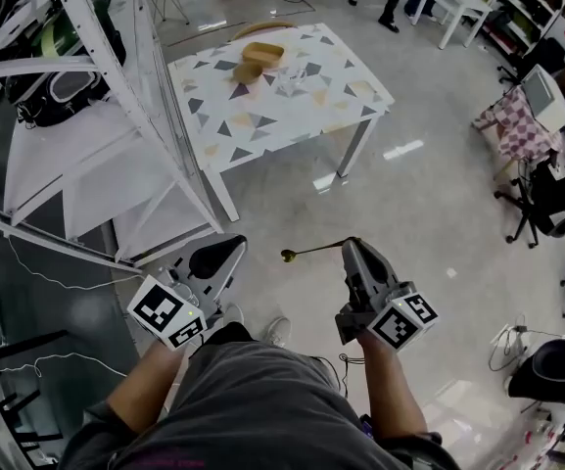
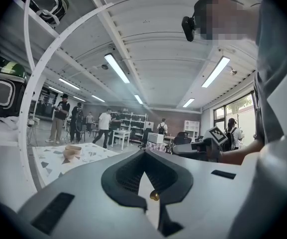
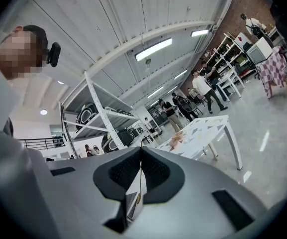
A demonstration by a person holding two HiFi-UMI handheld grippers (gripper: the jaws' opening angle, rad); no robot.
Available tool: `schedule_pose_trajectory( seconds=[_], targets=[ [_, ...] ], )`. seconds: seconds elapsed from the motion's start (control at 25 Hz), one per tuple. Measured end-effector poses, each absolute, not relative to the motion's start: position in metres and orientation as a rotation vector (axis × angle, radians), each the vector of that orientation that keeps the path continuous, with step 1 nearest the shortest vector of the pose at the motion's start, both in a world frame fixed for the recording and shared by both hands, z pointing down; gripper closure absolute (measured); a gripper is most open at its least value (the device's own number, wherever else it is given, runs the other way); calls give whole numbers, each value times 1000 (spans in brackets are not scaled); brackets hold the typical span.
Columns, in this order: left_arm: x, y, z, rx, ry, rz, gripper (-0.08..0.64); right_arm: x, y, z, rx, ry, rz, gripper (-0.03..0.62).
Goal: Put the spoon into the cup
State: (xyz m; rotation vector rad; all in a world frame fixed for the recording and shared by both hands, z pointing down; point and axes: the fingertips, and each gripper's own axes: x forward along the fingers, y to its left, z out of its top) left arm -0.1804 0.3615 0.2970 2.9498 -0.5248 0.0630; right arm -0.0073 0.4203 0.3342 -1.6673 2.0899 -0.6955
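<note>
Right gripper (image 1: 353, 247): jaws closed on the spoon (image 1: 311, 251), pinching the thin handle near its end. In the right gripper view the handle sits edge-on, straight up the seam between the two pads. From the head view the spoon sticks out sideways toward my left, roughly level, gold bowl at the far end, in the air above the floor (image 1: 429, 213).

Left gripper (image 1: 231, 249): tips pressed together, nothing held. It hangs just beside the spoon's bowl, not touching it. Both grippers are low and close to the body, marker cubes facing up.

Further out is the table (image 1: 262, 130), white with a triangle-patterned top, well apart from both grippers. On its far half is a small clear item I read as the cup (image 1: 289, 82), too small to be sure. Near it lies a brown wooden bowl (image 1: 260, 55).

White shelving rack (image 1: 116, 76) on my left, beside the table. Several people stand in the background.
</note>
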Motion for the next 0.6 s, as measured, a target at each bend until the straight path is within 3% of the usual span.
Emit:
schedule_pose_trajectory(
  seconds=[0.6],
  targets=[
    [-140, 323, 306, 2953, -503, 57, 546, 36, 394, 343, -1705, 2077, -698, 569]
  ],
)
